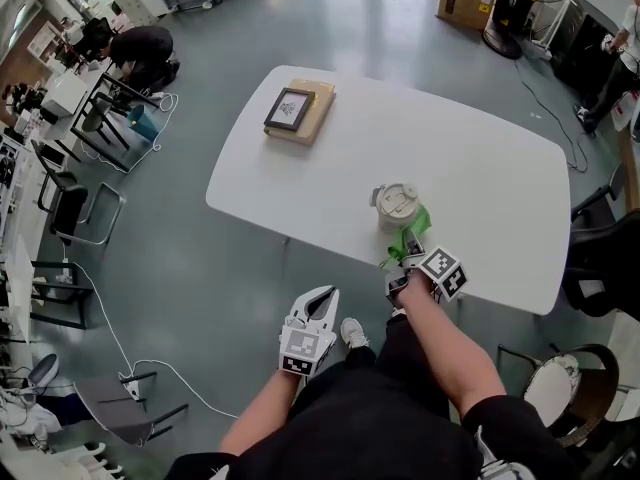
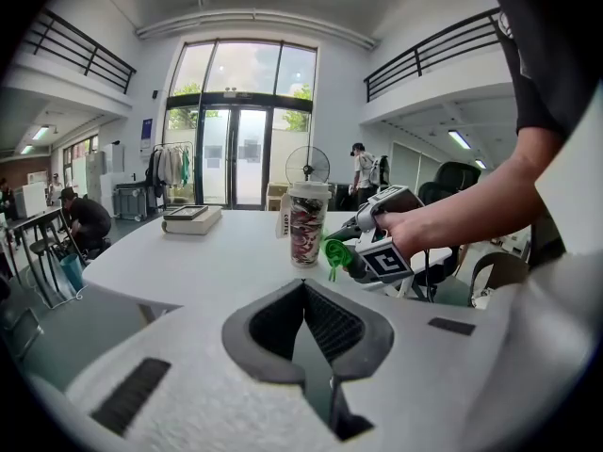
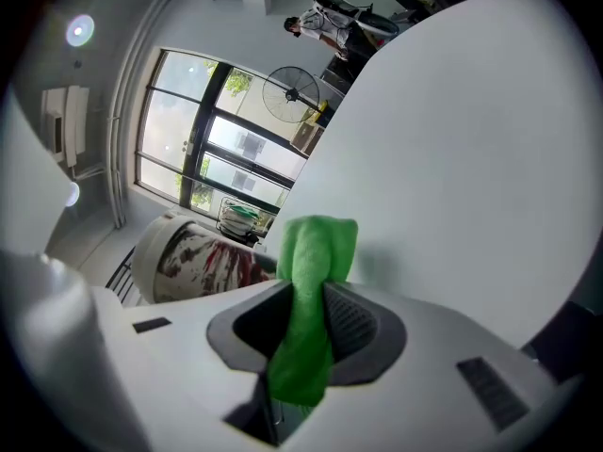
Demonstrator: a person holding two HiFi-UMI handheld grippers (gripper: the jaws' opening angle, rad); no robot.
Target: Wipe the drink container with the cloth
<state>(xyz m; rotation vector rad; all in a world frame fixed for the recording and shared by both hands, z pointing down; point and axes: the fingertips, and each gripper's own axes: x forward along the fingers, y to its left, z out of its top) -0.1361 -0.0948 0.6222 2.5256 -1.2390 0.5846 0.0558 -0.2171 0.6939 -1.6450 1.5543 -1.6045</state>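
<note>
The drink container [image 1: 396, 206] stands upright on the counter [image 1: 480, 158]. The right hand-held gripper [image 3: 306, 311], clenched on the green cloth [image 3: 317, 248], holds it just beside the container, apparently ready to wipe. The left hand-held gripper [image 2: 303, 295], clenched empty, hangs well apart from it.

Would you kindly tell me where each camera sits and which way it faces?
Head view: on the head, steeply down at the table; both forearms show.
Left gripper view: on the left gripper, facing the drink container over shut jaws.
Right gripper view: on the right gripper, jaws clamping the cloth.
All three share the drink container.
</note>
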